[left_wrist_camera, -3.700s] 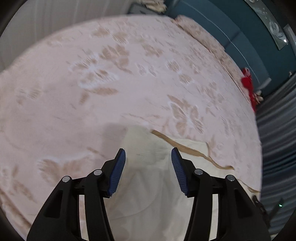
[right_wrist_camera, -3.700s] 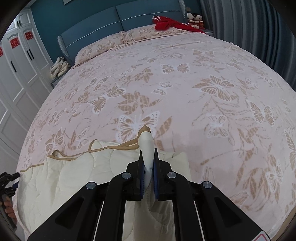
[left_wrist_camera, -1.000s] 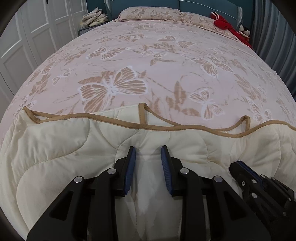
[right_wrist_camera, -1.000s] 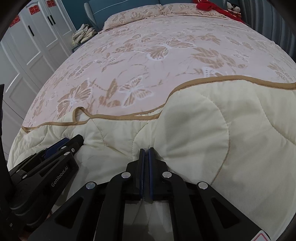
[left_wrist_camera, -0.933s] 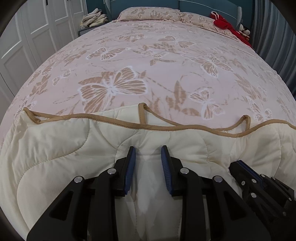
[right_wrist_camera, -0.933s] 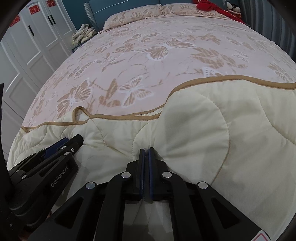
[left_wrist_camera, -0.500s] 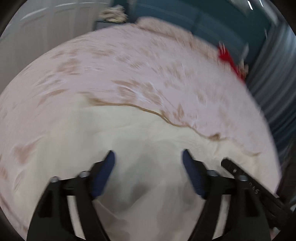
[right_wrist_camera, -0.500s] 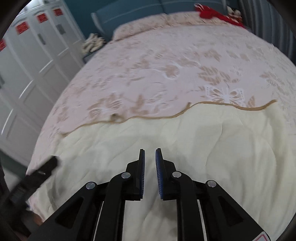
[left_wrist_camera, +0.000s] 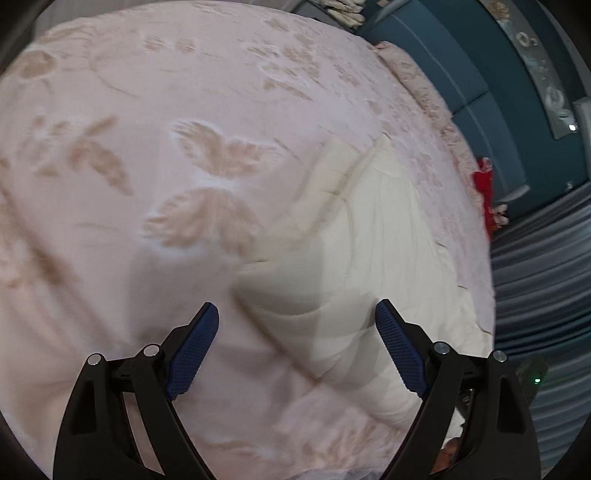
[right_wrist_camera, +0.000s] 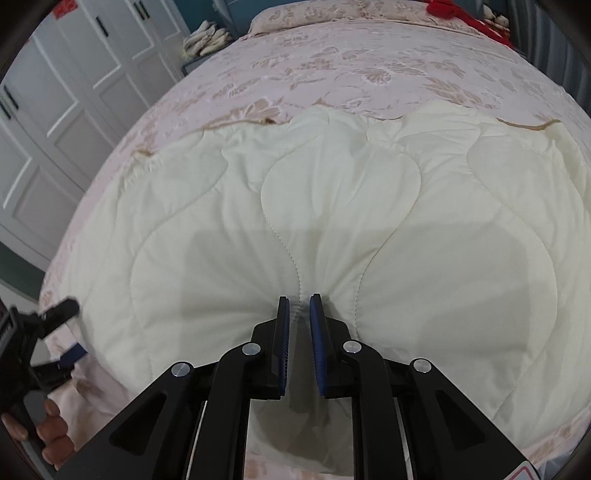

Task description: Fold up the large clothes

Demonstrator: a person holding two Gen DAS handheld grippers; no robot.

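A cream quilted blanket with tan trim lies folded on the pink butterfly bedspread. My right gripper sits low over its near edge with the jaws a narrow gap apart, and a pinch of puckered fabric stands between them. My left gripper is wide open and empty, hovering over the blanket's left edge and the bedspread. The left gripper also shows at the left edge of the right wrist view.
A teal headboard and pillows are at the far end. Red cloth lies by the pillows. White wardrobe doors stand on the left, grey curtains on the right.
Both grippers let go of the blanket fold. The left one opened wide and swung out to the left side. The right one opened slightly and the blanket now lies flat.
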